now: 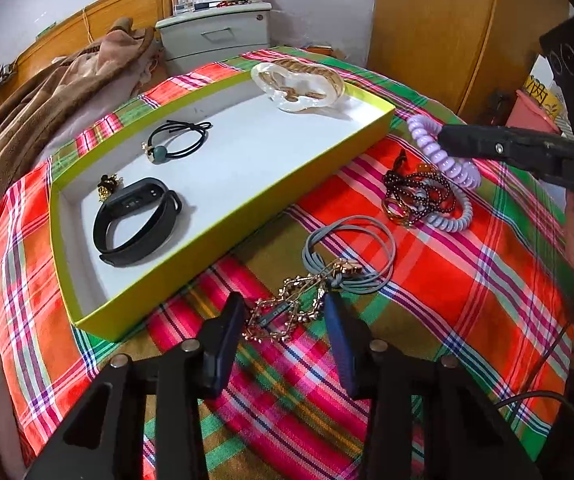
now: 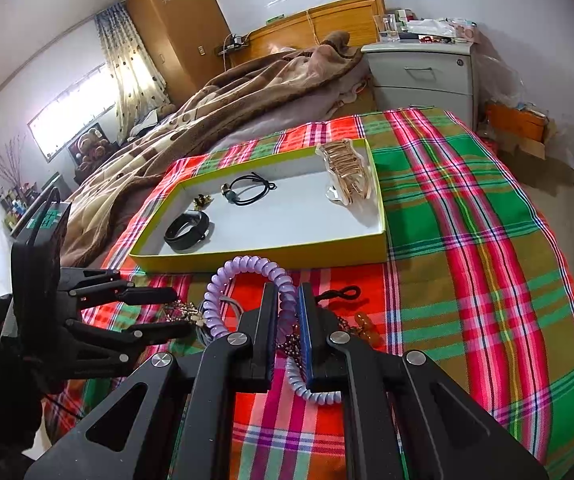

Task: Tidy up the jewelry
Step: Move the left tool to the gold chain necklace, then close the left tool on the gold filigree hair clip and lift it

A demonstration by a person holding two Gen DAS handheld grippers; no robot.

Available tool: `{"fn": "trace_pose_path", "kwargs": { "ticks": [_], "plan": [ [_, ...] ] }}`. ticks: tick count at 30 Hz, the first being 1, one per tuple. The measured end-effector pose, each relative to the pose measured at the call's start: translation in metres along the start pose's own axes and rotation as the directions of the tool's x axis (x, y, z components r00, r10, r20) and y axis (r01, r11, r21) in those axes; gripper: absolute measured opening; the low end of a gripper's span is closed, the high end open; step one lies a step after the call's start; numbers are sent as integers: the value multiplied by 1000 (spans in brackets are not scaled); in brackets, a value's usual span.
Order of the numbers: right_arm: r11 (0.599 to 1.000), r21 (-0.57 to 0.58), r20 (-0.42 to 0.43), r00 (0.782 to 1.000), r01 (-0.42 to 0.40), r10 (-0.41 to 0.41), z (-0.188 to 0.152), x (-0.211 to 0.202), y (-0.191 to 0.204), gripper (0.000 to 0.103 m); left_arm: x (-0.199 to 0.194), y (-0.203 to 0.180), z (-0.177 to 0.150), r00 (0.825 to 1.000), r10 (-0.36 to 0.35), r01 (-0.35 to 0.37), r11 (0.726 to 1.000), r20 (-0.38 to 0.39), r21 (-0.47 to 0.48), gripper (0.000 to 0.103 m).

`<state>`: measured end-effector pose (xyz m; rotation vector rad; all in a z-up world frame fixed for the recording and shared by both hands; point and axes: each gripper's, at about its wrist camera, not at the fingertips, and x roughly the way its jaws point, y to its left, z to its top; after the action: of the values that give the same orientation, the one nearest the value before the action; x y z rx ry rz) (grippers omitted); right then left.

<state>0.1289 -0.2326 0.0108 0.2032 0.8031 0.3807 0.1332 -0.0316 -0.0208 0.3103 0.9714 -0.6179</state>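
A gold chain lies on the plaid cloth between the fingers of my left gripper, which stands open around it; from the right wrist view the left gripper straddles the same chain. My right gripper is shut on a purple spiral hair tie, lifted above a pile of dark bead bracelets. The right gripper also shows at the right edge of the left wrist view. A yellow-green tray holds a black wristband, a black hair tie, a small gold piece and a clear hair claw.
Grey hair ties with a gold charm and a pale spiral tie lie on the cloth right of the tray. A brown blanket covers the bed behind. A grey drawer cabinet stands at the back.
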Motion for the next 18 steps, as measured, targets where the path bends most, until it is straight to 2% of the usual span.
{"fn": "trace_pose_path", "kwargs": {
  "ticks": [6,18],
  "plan": [
    [1000,2,3,1000,-1,1,-2,-2,0,10,-3,-2,-3,1000,4,-4,1000,-3,-7,43],
    [1000,-3,18,1000,-1,1,-2,-6,4,10,-17,8,-11,1000,24,-22,995,19,-95,42]
  ]
}}
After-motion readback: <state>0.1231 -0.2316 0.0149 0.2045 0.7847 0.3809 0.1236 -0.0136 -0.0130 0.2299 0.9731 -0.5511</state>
